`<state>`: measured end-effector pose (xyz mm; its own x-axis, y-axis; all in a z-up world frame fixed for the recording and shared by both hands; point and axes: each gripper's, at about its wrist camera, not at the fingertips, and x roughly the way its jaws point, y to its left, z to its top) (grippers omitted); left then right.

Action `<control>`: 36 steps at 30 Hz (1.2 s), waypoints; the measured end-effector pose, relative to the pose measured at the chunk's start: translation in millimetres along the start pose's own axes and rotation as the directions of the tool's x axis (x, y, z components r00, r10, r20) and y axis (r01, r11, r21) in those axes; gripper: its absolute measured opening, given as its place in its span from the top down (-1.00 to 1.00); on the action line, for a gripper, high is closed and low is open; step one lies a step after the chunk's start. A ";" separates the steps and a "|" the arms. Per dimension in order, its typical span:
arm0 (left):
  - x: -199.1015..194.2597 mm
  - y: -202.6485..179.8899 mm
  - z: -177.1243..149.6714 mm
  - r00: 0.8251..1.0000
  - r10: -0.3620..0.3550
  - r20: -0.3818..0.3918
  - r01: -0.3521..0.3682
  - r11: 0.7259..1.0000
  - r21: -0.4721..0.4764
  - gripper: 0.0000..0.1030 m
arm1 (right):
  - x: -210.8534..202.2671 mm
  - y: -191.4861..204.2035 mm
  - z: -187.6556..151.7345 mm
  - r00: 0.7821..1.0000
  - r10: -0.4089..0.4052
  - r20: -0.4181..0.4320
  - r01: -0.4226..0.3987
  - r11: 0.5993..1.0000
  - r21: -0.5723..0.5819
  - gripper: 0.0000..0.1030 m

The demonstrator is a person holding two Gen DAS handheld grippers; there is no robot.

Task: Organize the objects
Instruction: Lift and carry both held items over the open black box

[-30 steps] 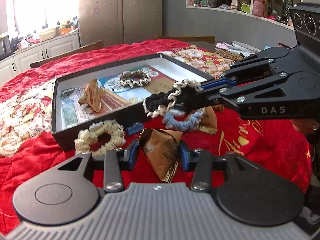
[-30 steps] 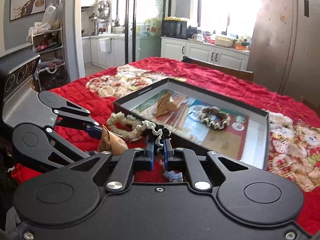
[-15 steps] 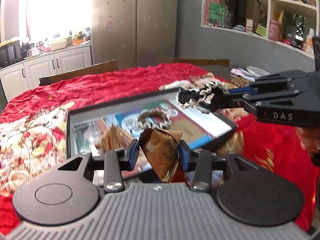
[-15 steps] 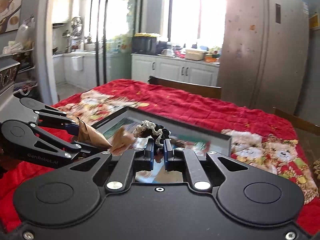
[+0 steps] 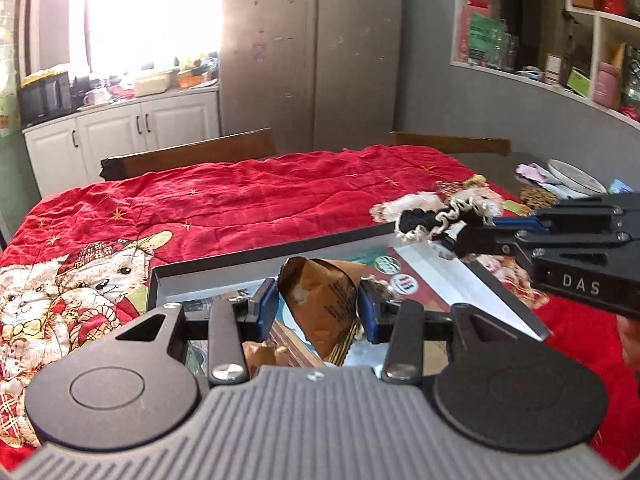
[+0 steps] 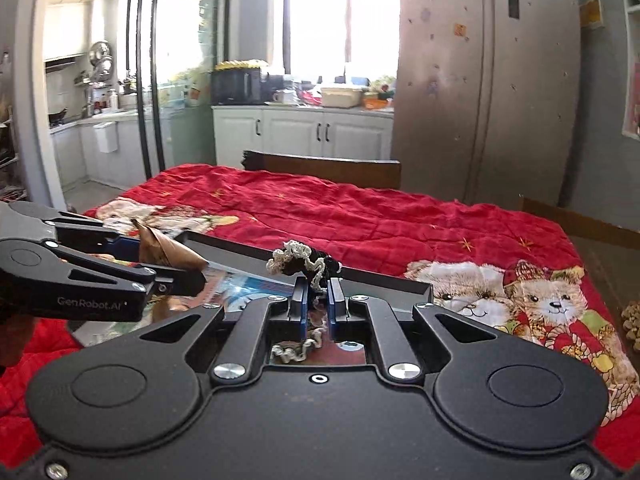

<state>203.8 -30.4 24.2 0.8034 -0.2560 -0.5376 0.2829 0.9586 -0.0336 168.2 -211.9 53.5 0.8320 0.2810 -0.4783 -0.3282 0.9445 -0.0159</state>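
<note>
My left gripper (image 5: 318,304) is shut on a brown paper packet (image 5: 324,304) and holds it above the open black box (image 5: 280,250). The packet also shows in the right wrist view (image 6: 160,248). My right gripper (image 6: 318,304) is shut on a black and cream crocheted scrunchie (image 6: 304,264), held above the box's far rim (image 6: 380,280). The scrunchie also shows in the left wrist view (image 5: 440,218), with the right gripper (image 5: 464,228) coming in from the right. Another brown packet (image 5: 260,350) lies in the box, mostly hidden behind my left gripper.
A red quilt with teddy bear patches (image 6: 400,220) covers the table. Wooden chair backs (image 5: 188,156) stand at its far side. Plates and small items (image 5: 572,176) lie at the far right. Cabinets and a fridge stand behind.
Both grippers have risen and moved forward over the box, each keeping hold of its object. The scrunchies on the quilt in front of the box have dropped out of view.
</note>
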 end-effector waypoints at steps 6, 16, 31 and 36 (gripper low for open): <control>24.1 4.4 2.9 0.999 0.034 -0.016 -0.035 0.999 -0.033 0.10 | 33.9 -10.5 -5.3 0.999 -0.026 -0.035 0.027 0.999 0.039 0.82; 56.2 9.0 1.4 0.996 0.077 -0.049 -0.080 0.995 -0.066 0.10 | 73.8 -23.0 -18.7 0.993 -0.075 -0.093 0.082 0.994 0.070 0.82; 83.0 18.4 -7.4 0.987 0.110 -0.116 -0.120 0.989 -0.083 0.10 | 91.4 -26.6 -23.0 0.986 -0.070 -0.150 0.080 0.995 0.062 0.82; 86.1 17.6 -7.8 0.985 0.118 -0.129 -0.129 0.989 -0.073 0.09 | 95.0 -21.1 -23.4 0.984 -0.064 -0.166 0.071 0.997 0.034 0.82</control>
<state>273.9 -34.7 -29.3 0.7568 -0.1223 -0.6421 0.1380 0.9901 -0.0260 243.6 -209.1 -12.1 0.7655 0.1874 -0.6156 -0.2529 0.9673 -0.0201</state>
